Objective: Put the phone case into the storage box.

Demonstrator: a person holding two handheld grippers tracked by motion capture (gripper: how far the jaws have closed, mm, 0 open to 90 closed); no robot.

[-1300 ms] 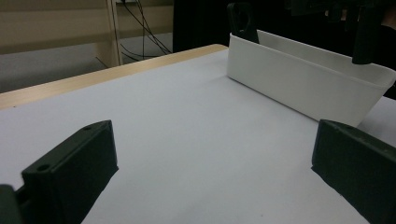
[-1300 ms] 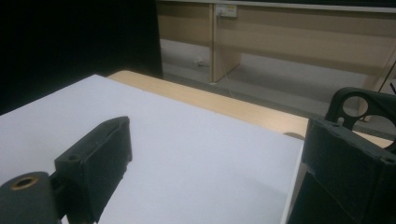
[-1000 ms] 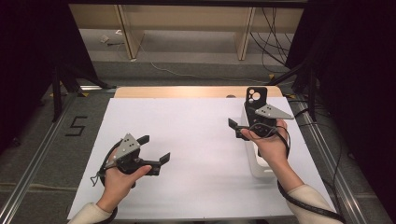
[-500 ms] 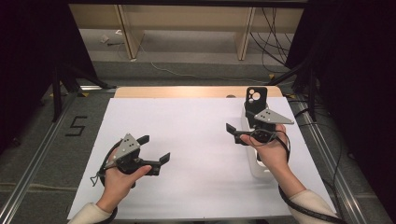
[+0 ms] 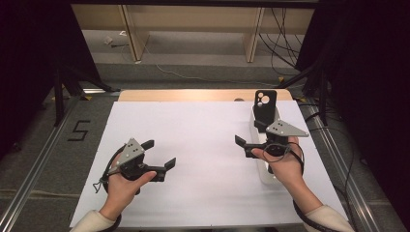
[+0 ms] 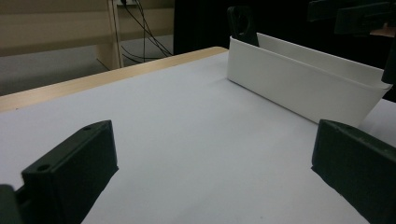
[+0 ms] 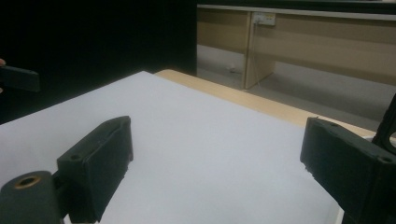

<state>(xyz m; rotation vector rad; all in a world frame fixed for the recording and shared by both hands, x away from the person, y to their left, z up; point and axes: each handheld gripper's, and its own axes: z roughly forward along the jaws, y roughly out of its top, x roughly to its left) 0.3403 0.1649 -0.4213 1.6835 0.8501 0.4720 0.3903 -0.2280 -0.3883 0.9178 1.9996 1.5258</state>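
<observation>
At the lower left of the high view, the left gripper (image 5: pixel 158 152) hovers over the white table cover (image 5: pixel 193 135), its 2 jaws wide apart with nothing between them. Right of centre, the right gripper (image 5: pixel 250 137) is likewise spread wide and empty, just beside the white tray (image 5: pixel 268 176). Farther back, a black phone case (image 5: pixel 265 104) stands upright in the tray's far end.

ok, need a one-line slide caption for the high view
Both hand-held grippers, left gripper and right gripper, open over the white table; black phone case upright in white tray.
</observation>
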